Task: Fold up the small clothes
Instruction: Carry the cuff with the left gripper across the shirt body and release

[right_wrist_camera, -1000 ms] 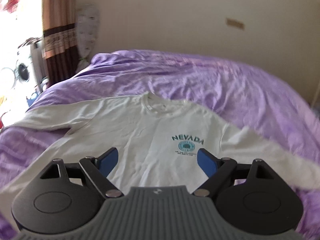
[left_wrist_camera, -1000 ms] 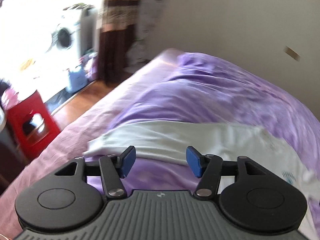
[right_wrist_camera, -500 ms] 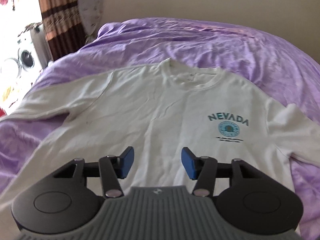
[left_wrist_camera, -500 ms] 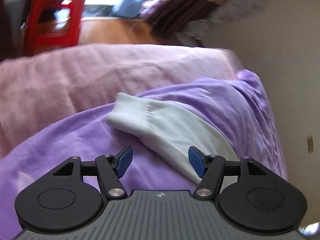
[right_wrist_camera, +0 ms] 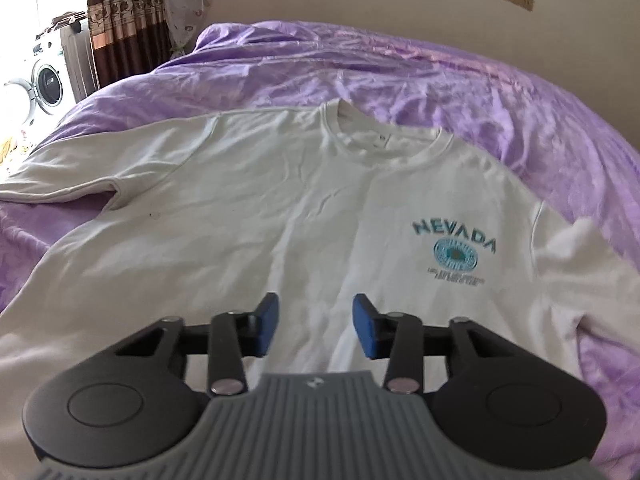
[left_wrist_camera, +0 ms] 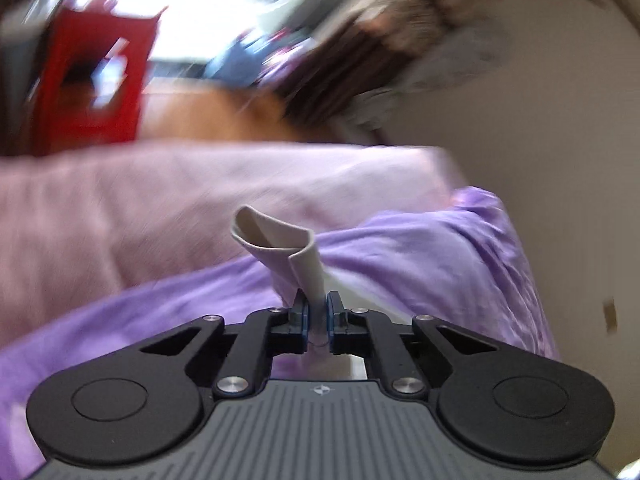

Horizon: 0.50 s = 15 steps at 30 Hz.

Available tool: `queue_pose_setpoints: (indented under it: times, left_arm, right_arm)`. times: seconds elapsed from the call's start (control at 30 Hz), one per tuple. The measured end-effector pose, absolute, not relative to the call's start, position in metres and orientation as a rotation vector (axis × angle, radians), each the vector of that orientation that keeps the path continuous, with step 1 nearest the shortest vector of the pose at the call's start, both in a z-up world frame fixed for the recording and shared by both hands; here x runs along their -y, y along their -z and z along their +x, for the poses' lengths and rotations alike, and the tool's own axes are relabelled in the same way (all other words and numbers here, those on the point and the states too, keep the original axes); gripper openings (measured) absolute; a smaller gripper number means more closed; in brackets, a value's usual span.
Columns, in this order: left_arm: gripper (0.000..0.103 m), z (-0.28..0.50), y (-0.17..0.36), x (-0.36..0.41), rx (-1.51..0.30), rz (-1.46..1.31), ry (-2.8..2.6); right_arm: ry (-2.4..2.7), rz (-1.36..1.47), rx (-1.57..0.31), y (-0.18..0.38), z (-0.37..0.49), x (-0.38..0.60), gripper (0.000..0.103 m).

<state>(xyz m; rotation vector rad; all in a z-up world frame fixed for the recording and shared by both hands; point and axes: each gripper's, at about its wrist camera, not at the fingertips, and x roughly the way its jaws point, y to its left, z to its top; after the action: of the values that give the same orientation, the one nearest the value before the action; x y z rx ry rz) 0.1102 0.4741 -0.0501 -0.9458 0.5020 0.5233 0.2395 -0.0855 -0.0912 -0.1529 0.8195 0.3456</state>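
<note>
A white long-sleeved sweatshirt (right_wrist_camera: pixel 280 208) with a teal NEVADA print lies face up, spread flat on a purple bed cover (right_wrist_camera: pixel 440 72). My left gripper (left_wrist_camera: pixel 316 316) is shut on the cuff of the sweatshirt's sleeve (left_wrist_camera: pixel 280 244), which stands up curled above the blue pads. My right gripper (right_wrist_camera: pixel 314 320) is open and empty, just above the lower front of the sweatshirt. The left gripper does not show in the right wrist view.
A pink sheet (left_wrist_camera: pixel 160 200) covers the bed edge beyond the sleeve. A red stool (left_wrist_camera: pixel 92 80) stands on the wooden floor past the bed. A washing machine (right_wrist_camera: pixel 40 88) and a curtain (right_wrist_camera: pixel 124 20) are at the left; a beige wall runs behind the bed.
My left gripper has closed on the sleeve cuff and lifted it off the bed. My right gripper has moved lower and closer over the sweatshirt's front and stayed open.
</note>
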Motion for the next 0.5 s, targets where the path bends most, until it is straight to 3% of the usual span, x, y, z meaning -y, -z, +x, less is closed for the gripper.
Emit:
queue_pose_setpoints:
  times: [0.3,0.5]
  left_arm:
    - [0.006,0.14,-0.087,-0.293,-0.371,-0.259,-0.244]
    - [0.006,0.168,-0.078,-0.149,-0.384,0.069,-0.099]
  right_arm:
    - [-0.332,-0.085,-0.828,0.088,0.223,0.101,0.035]
    - [-0.263,0.013,-0.815,0.08,0.207,0.137,0.035]
